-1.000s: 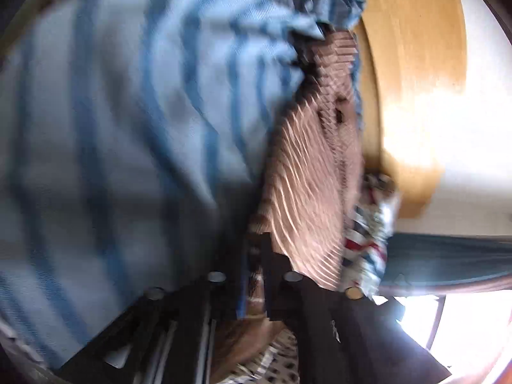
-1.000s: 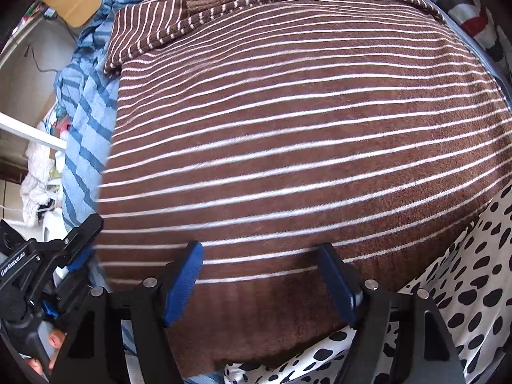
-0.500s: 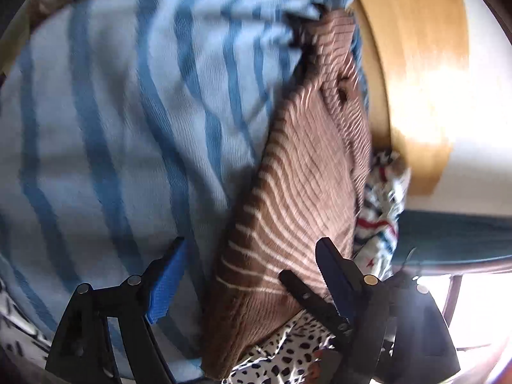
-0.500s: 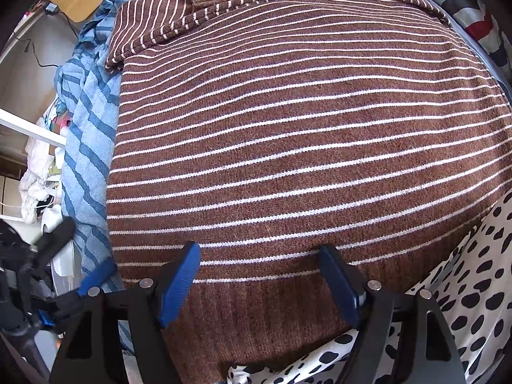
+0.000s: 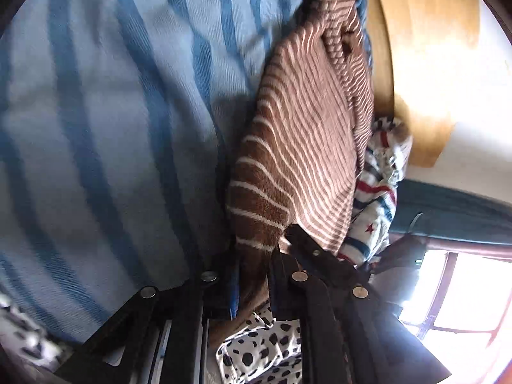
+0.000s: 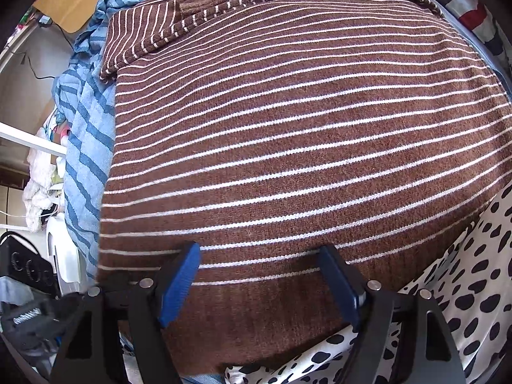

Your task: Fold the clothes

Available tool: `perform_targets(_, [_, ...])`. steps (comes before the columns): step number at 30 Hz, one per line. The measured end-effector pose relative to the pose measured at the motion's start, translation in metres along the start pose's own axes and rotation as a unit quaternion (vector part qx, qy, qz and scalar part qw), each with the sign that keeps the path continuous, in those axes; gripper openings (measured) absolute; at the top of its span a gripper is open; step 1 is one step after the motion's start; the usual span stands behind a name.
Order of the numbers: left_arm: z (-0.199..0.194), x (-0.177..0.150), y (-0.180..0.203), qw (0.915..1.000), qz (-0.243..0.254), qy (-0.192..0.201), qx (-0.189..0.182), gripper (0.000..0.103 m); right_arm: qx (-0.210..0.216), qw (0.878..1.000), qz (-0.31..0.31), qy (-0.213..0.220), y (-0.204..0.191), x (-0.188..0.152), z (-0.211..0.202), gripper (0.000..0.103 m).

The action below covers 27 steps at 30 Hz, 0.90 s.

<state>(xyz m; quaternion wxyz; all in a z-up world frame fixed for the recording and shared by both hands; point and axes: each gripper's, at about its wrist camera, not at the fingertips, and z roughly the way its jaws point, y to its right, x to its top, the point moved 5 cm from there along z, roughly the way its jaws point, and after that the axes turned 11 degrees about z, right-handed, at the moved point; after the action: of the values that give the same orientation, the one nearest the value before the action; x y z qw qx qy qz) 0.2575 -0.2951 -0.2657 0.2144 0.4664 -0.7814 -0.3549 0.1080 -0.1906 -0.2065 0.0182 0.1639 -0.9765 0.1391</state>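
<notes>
A brown sweater with thin white stripes (image 6: 288,128) lies spread flat over the bed, one sleeve folded across its top. My right gripper (image 6: 259,275) hovers open over the ribbed bottom hem, its blue pads (image 6: 179,284) wide apart with nothing pinched between them. In the left wrist view the same sweater (image 5: 297,147) is seen edge-on. My left gripper (image 5: 256,284) is shut on its near hem corner, and brown fabric fills the narrow gap between the fingers.
A light-blue garment with darker blue stripes (image 5: 112,112) lies beside the sweater (image 6: 86,147). A black-spotted white sheet (image 6: 473,288) covers the bed. Red-and-navy striped fabric (image 5: 374,198) sits by the wooden headboard (image 5: 416,48). A bright window (image 5: 464,288) is at the right.
My left gripper, open half a second ago, has shut on the sweater's hem corner. The right gripper has stayed open over the hem, barely moving.
</notes>
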Motion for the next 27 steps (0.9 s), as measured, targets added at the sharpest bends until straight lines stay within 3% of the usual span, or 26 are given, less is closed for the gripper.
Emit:
perform_targets(1, [-0.008,0.003,0.000,0.9998,0.001,0.010,0.017,0.004,0.000,1.000,0.001,0.000,0.000,0.001,-0.001,0.080])
perform_targets(3, [-0.023,0.007,-0.004,0.9996,-0.011,0.021,0.013,0.004,-0.001,1.000,-0.004,-0.002,0.001,0.000,-0.002,0.082])
perform_targets(5, [-0.034,0.011,-0.013,0.9975,-0.016,0.034,0.060,0.004,-0.005,1.000,-0.012,-0.002,-0.005,-0.002,-0.001,0.082])
perform_targets(7, [-0.036,0.012,-0.018,0.9957,-0.026,0.038,0.080,0.004,-0.009,1.000,-0.023,-0.003,-0.013,-0.005,0.000,0.082])
perform_targets(11, [-0.050,0.004,-0.041,0.9963,-0.055,0.030,0.060,0.007,-0.008,0.999,-0.034,-0.005,-0.024,-0.009,0.000,0.082])
perform_targets(12, [-0.043,0.004,-0.034,0.9971,-0.049,0.023,0.053,0.014,-0.008,0.999,-0.036,-0.005,-0.026,-0.010,-0.001,0.082])
perform_targets(14, [-0.034,0.006,-0.020,0.9983,-0.033,0.021,0.044,0.063,-0.009,0.999,-0.038,-0.003,-0.031,-0.009,-0.001,0.082])
perform_targets(15, [-0.033,0.007,-0.013,0.9983,-0.024,0.030,0.043,0.069,-0.009,0.999,-0.037,0.001,-0.031,-0.008,-0.003,0.079])
perform_targets(17, [-0.029,0.015,0.004,0.9982,-0.003,0.051,0.031,0.068,-0.013,0.999,-0.038,0.009,-0.032,-0.006,-0.006,0.074])
perform_targets(18, [-0.026,0.021,0.016,0.9978,0.010,0.064,0.018,0.062,-0.017,0.999,-0.041,0.013,-0.032,-0.005,-0.007,0.069])
perform_targets(19, [-0.024,0.028,0.028,0.9968,0.024,0.076,0.005,0.033,-0.020,0.999,-0.039,0.018,-0.031,-0.004,-0.008,0.066])
perform_targets(20, [-0.022,0.034,0.040,0.9955,0.040,0.087,0.001,0.011,-0.021,0.999,-0.036,0.020,-0.028,-0.001,-0.008,0.062])
perform_targets(24, [-0.011,0.056,0.051,0.9936,0.078,0.081,0.012,0.008,-0.025,0.999,-0.024,0.026,-0.028,0.001,-0.011,0.049])
perform_targets(25, [0.001,0.062,0.050,0.9932,0.081,0.079,0.029,0.008,-0.024,0.999,-0.027,0.026,-0.030,0.001,-0.012,0.047])
perform_targets(27, [0.005,0.068,0.020,0.9891,0.063,0.079,0.107,0.008,-0.022,0.999,-0.032,0.025,-0.034,0.002,-0.014,0.045])
